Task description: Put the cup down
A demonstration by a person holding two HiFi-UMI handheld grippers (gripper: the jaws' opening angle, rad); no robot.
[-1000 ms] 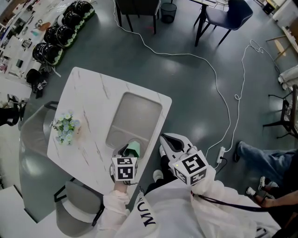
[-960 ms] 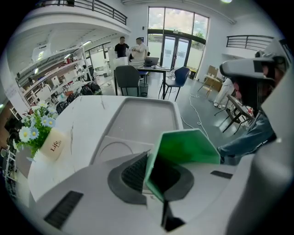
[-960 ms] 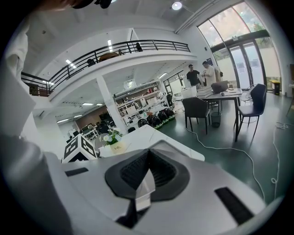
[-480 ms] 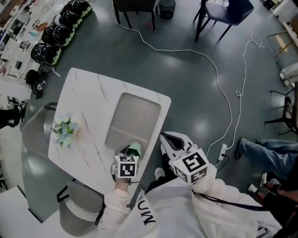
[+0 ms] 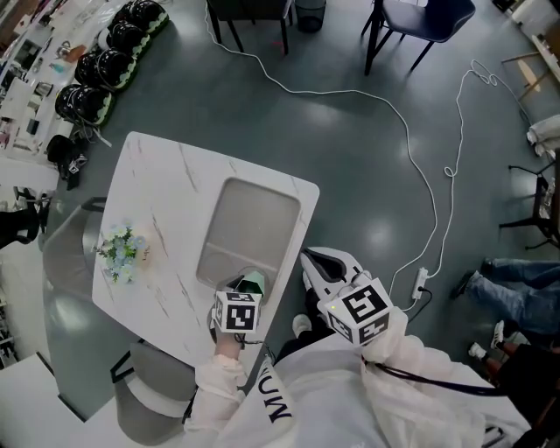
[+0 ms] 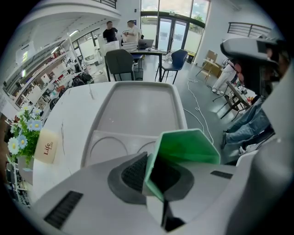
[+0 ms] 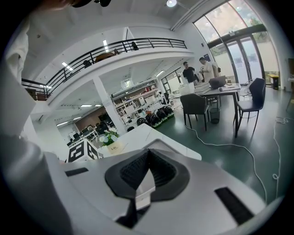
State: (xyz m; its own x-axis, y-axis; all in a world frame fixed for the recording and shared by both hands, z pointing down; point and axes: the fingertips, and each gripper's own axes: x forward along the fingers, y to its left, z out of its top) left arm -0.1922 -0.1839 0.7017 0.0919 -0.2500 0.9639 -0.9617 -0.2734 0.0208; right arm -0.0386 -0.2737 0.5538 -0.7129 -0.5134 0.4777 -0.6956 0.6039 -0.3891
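A light green cup (image 6: 183, 147) is pinched flat at its rim between the pads of my left gripper (image 6: 149, 176), which is shut on it. In the head view the cup (image 5: 252, 282) hangs over the near end of a grey tray (image 5: 254, 219) on the white marble table (image 5: 157, 192), under the left gripper (image 5: 245, 289). That near end of the tray (image 6: 138, 105) has two round recesses. My right gripper (image 5: 319, 267) is off the table's right edge, over the floor. It is shut (image 7: 147, 176) with nothing between its pads.
A small pot of flowers (image 5: 118, 249) with a card (image 6: 46, 146) stands at the table's left side. A grey chair (image 5: 61, 262) is tucked in on the left. Black helmets (image 5: 96, 74), a white cable (image 5: 411, 149) on the floor and chairs (image 5: 420, 17) lie beyond.
My left gripper has sunk slightly toward the tray's near end with the cup still gripped. The right gripper has stayed in place.
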